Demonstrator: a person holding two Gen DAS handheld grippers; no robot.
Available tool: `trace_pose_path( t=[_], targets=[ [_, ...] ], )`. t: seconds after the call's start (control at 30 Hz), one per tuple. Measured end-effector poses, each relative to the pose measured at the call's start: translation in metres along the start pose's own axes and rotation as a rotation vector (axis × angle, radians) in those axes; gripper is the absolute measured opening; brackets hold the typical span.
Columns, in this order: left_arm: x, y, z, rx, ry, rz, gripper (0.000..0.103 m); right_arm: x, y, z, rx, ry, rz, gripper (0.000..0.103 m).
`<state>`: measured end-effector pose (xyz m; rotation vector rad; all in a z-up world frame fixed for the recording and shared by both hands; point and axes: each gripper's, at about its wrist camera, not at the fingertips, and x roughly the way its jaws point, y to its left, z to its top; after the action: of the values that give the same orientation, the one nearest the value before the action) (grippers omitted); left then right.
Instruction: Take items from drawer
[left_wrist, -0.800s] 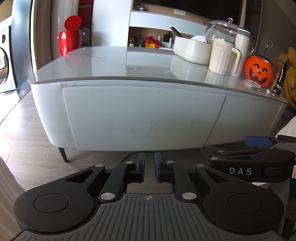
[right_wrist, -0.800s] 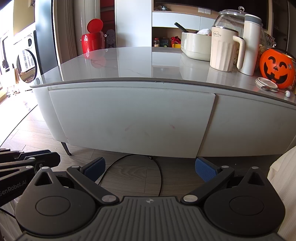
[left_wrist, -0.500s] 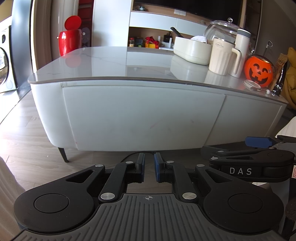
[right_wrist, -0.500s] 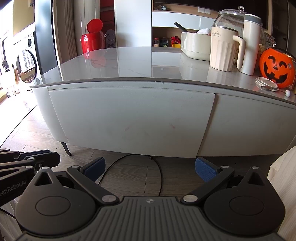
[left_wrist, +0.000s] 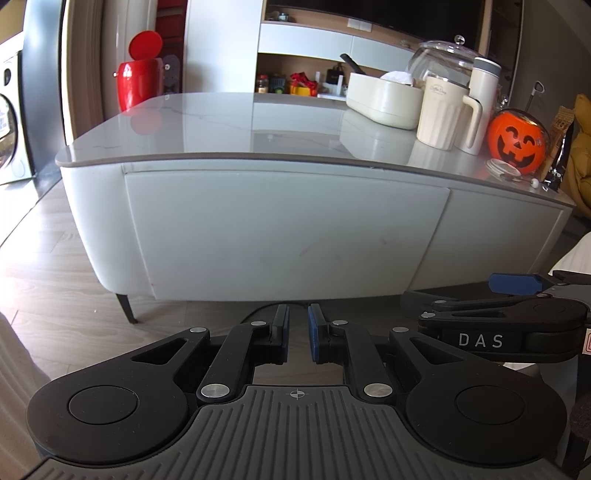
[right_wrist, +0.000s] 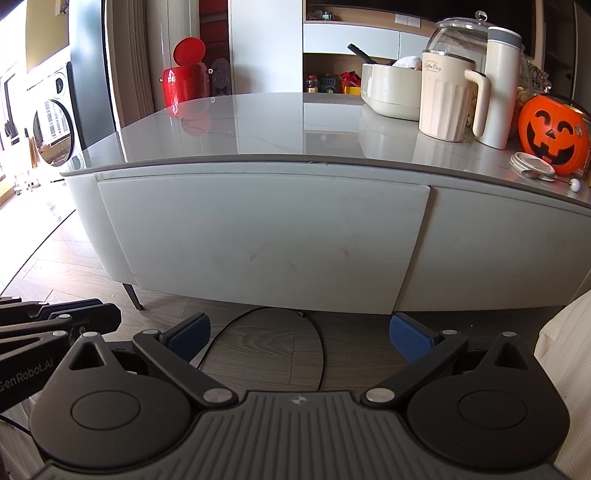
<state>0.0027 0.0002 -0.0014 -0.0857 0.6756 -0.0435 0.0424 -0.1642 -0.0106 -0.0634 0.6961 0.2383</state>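
Observation:
A low white table with a grey stone top fills both views. Its wide left drawer front (left_wrist: 288, 229) (right_wrist: 258, 240) is closed and has no handle, so the contents are hidden. A second closed front (left_wrist: 495, 240) (right_wrist: 498, 251) sits to its right. My left gripper (left_wrist: 298, 317) hovers over the wood floor short of the drawer. Its blue pads are nearly together with nothing between them. To its right, my right gripper (right_wrist: 299, 328) is held at about the same distance from the table, wide open and empty.
On the tabletop at right stand a cream ribbed jug (right_wrist: 448, 99), a tall flask (right_wrist: 502, 85), a cream tub (right_wrist: 391, 92), a glass jar, an orange pumpkin bucket (right_wrist: 554, 133) and a small lid. A red bin (right_wrist: 184, 83) stands behind. A black cable (right_wrist: 317, 343) runs across the floor under the table.

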Motion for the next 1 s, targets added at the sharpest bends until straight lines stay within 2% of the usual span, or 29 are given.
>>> trace_pose_path(
  t=[0.37,0.5,0.63,0.77,0.87,1.0],
  targets=[
    [0.006,0.006,0.011,-0.035,0.038,-0.024,0.013,0.008,-0.008,0.008,0.047,0.047,0.029,0.103],
    [0.014,0.012,0.023,-0.056,0.058,-0.054,0.014,0.015,-0.014,0.014,0.084,0.08,0.048,0.103],
    [0.025,0.021,0.043,-0.029,0.04,-0.048,0.014,0.025,-0.016,0.025,0.088,0.092,0.061,0.103],
    [0.042,0.035,0.069,0.039,0.028,-0.03,0.015,0.034,-0.012,0.043,-0.002,0.07,0.068,0.103],
    [0.059,0.049,0.088,0.073,0.051,-0.02,0.016,0.045,-0.01,0.058,-0.099,0.058,0.078,0.103],
    [0.083,0.073,0.112,0.095,0.08,-0.007,0.016,0.07,-0.014,0.075,-0.222,0.1,0.107,0.103]
  ],
)
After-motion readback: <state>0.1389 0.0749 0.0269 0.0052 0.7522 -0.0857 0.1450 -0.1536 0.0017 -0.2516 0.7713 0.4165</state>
